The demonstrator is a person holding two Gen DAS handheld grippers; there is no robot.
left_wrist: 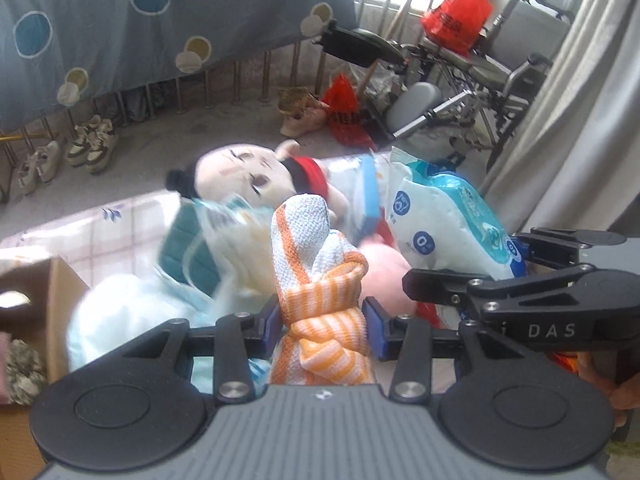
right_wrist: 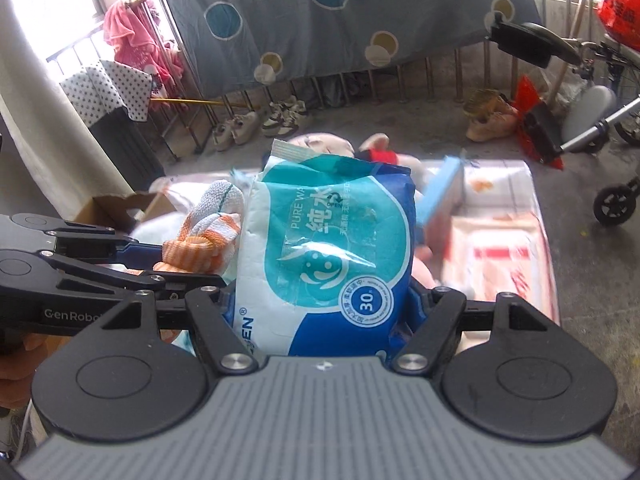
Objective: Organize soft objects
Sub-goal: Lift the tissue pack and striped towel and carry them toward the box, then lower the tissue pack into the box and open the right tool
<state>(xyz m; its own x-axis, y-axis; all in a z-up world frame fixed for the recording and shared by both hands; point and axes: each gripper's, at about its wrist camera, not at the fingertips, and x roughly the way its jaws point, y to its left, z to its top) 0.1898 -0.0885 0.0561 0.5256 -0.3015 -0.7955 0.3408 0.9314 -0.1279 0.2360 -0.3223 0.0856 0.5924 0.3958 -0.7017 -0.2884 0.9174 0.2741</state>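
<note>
Balcony floor with shoes behind a tiled bench point(left_wrist: 132, 216); left claw point(left_wrist: 324, 316) clamped on orange-striped cloth point(left_wrist: 320, 280), right claw point(right_wrist: 320, 300) gripping wet-wipes pack point(right_wrist: 324, 240), both lifted; plush doll point(left_wrist: 240, 172) unsorted on bench; cardboard box point(left_wrist: 60, 280) alongside; sorting seemingly midway.

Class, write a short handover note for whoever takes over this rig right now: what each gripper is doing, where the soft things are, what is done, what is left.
Left gripper: shut on the knotted orange-and-white cloth, held up.
Right gripper: shut on the pack of wet wipes, also lifted.
Both grippers sit side by side above the pile.
On the table: the plush doll, pale blue fabric and other soft items lie loose.
Cardboard box at the left edge; contents unclear.
Done: two items picked up.
Left: put both down, then sort the rest.
</note>
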